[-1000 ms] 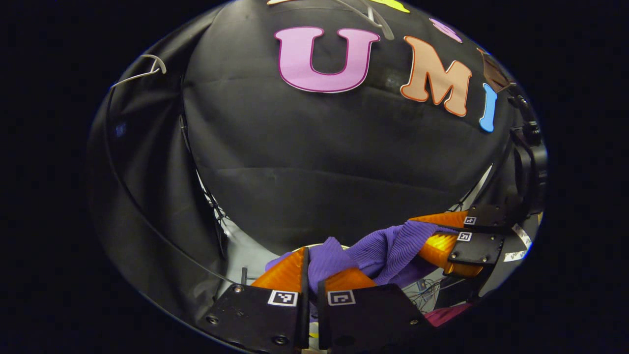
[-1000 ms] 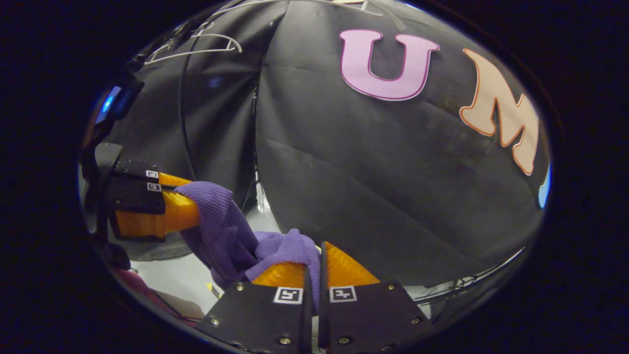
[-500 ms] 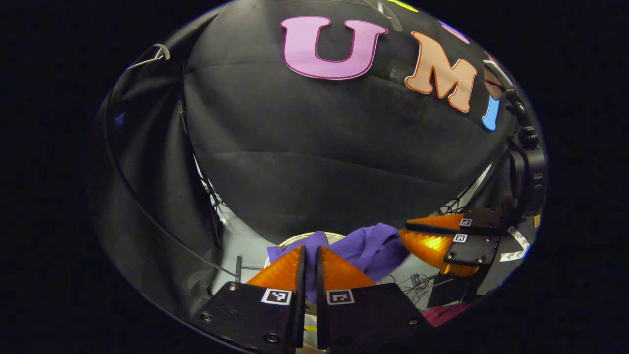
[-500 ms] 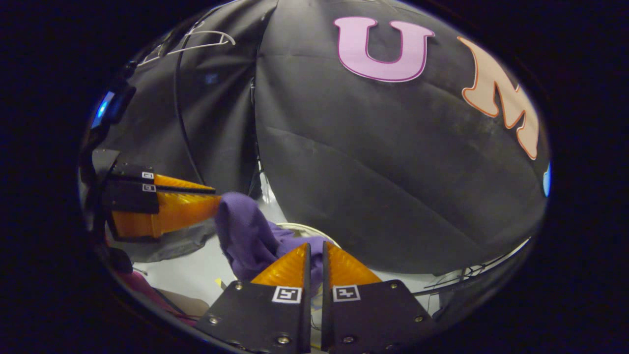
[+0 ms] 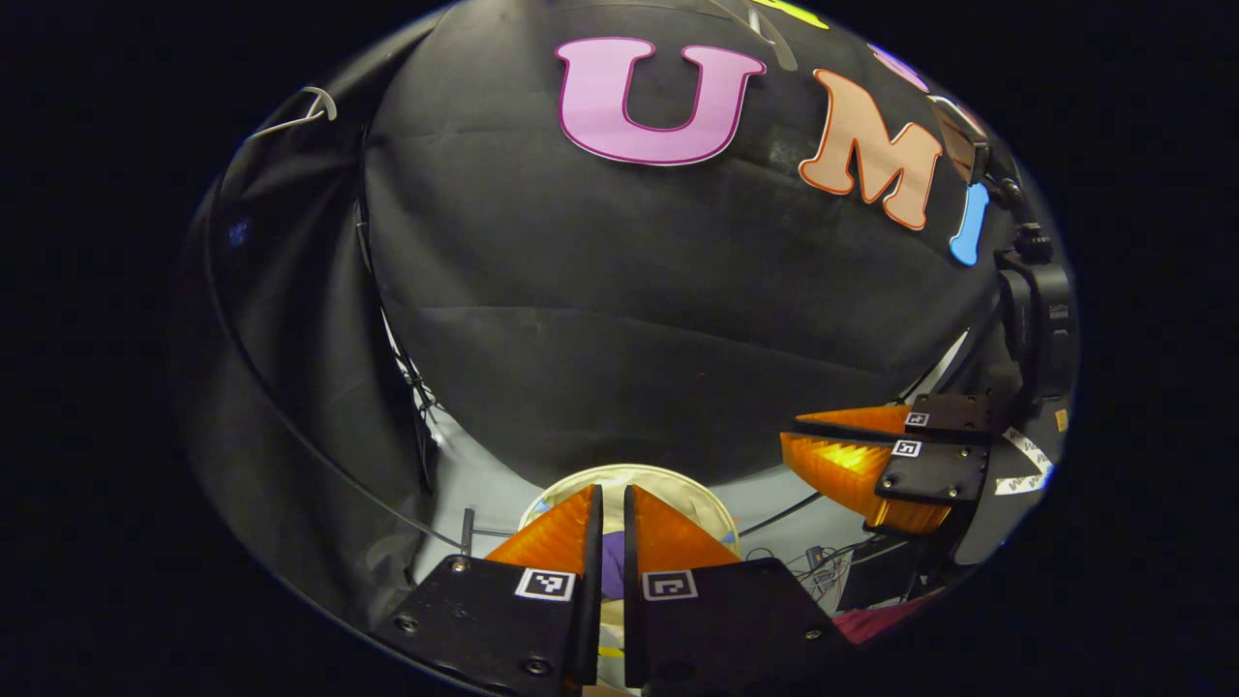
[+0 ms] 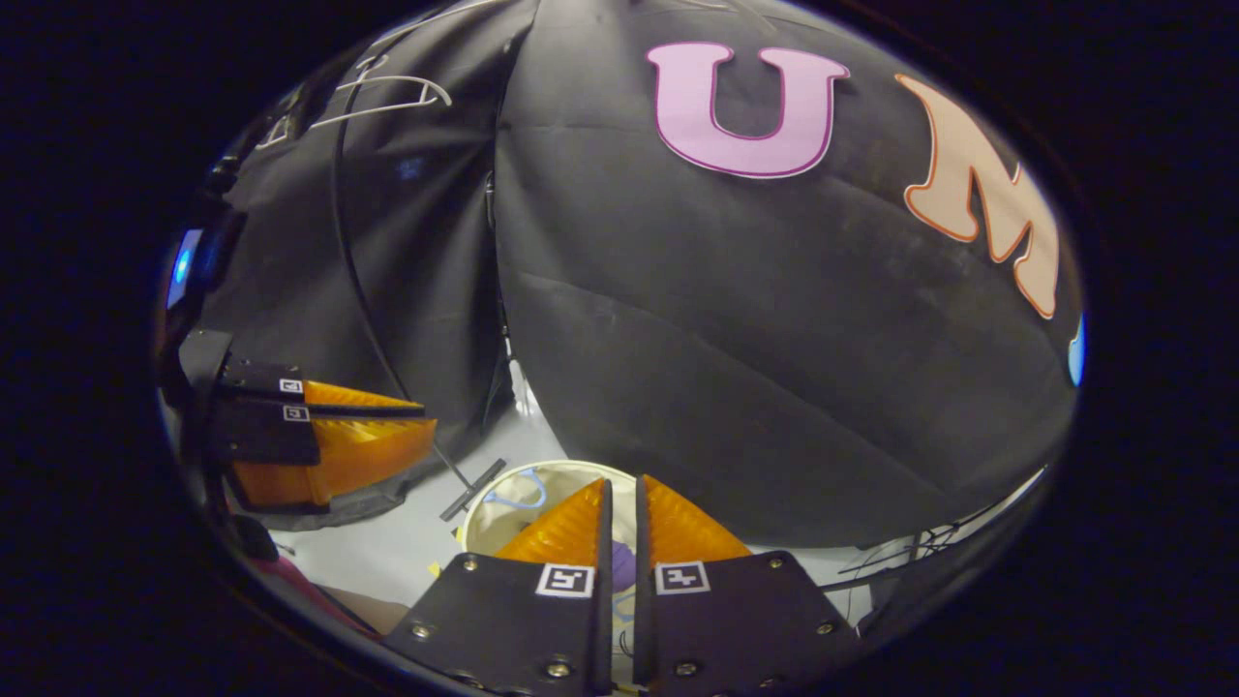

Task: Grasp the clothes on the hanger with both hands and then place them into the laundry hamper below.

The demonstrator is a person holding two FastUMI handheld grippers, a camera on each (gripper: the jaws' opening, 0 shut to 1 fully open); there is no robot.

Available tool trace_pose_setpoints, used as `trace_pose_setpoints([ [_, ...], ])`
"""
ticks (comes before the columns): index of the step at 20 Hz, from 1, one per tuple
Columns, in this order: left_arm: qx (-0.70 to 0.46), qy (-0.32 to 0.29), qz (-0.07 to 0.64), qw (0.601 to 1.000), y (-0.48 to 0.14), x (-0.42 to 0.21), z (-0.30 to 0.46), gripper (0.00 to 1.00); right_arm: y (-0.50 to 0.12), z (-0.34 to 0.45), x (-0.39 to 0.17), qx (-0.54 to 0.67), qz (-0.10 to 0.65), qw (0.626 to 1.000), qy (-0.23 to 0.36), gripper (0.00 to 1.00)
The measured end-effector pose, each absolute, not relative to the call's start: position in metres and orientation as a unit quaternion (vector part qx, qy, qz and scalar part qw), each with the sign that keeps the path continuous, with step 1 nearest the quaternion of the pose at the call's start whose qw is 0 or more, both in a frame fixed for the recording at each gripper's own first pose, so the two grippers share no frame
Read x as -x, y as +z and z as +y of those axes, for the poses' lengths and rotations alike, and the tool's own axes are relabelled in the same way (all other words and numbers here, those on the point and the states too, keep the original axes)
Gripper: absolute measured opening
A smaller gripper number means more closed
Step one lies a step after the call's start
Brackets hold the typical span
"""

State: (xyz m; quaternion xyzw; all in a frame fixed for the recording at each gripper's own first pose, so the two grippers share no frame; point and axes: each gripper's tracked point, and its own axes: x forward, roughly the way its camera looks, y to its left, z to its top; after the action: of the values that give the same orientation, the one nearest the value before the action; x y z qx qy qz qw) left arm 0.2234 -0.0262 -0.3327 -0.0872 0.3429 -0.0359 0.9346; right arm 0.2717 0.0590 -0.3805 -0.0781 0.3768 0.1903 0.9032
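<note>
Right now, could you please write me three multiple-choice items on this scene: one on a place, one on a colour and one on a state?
1. Where is the purple garment?
A. On a chair
B. In the hamper
C. On a table

2. What colour is the hamper's rim?
A. Red
B. Green
C. Cream

3. In what state is the white hanger?
A. Bare
B. Carrying a shirt
C. Carrying a towel

Answers: 1 B, purple cloth shows inside the rim, below the gripper fingers; 2 C, the round rim is pale cream in both views; 3 A, nothing hangs from its thin frame.

Purple garment soft cloth; hamper pale fabric; hanger smooth white plastic.
</note>
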Motion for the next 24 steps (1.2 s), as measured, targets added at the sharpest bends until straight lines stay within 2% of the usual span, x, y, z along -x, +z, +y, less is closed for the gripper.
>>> trace_pose_setpoints([
  [15, 0.08, -0.041, 0.317, 0.944, -0.313, -0.224, -0.023, 0.11, -0.363, 0.049, -0.272, 0.074, 0.355, 0.917, 0.167, 0.09],
  [24, 0.071, -0.053, 0.268, 0.959, -0.265, -0.213, -0.013, 0.11, -0.322, 0.049, -0.261, 0.05, 0.32, 0.937, 0.128, 0.09],
])
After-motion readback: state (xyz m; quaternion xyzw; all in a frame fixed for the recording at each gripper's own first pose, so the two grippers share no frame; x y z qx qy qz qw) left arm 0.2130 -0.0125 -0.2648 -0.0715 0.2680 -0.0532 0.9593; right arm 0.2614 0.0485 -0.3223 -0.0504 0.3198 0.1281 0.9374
